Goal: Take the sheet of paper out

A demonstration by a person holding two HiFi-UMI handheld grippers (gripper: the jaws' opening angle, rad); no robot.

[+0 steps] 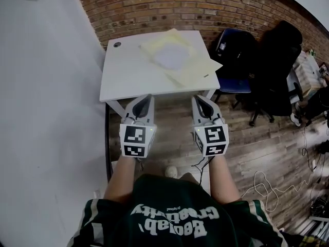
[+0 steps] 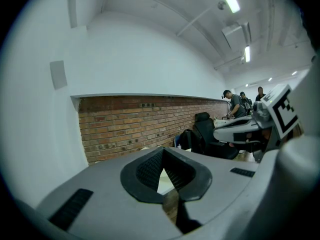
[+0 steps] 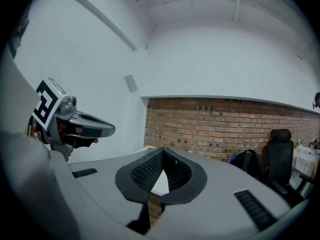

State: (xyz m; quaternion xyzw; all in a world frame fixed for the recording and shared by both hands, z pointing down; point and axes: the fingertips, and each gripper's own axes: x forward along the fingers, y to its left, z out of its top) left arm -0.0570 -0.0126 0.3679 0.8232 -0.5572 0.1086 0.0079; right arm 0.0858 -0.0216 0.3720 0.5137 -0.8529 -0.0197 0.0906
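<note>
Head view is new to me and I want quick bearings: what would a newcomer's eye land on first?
The left gripper and right gripper, each with a black-and-white marker cube, fill the centre side by side, jaws shut and empty, pointing at a white table. Toward the table's far right lies a pale yellow folder with a white sheet on it, in front of a brick wall.

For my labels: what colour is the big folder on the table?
The folder is pale yellow; head view shows it best.

White table (image 1: 128, 76): yellowish folder (image 1: 198, 70) at right, small dark disc (image 1: 117, 44) back-left, poss. a grommet.
</note>
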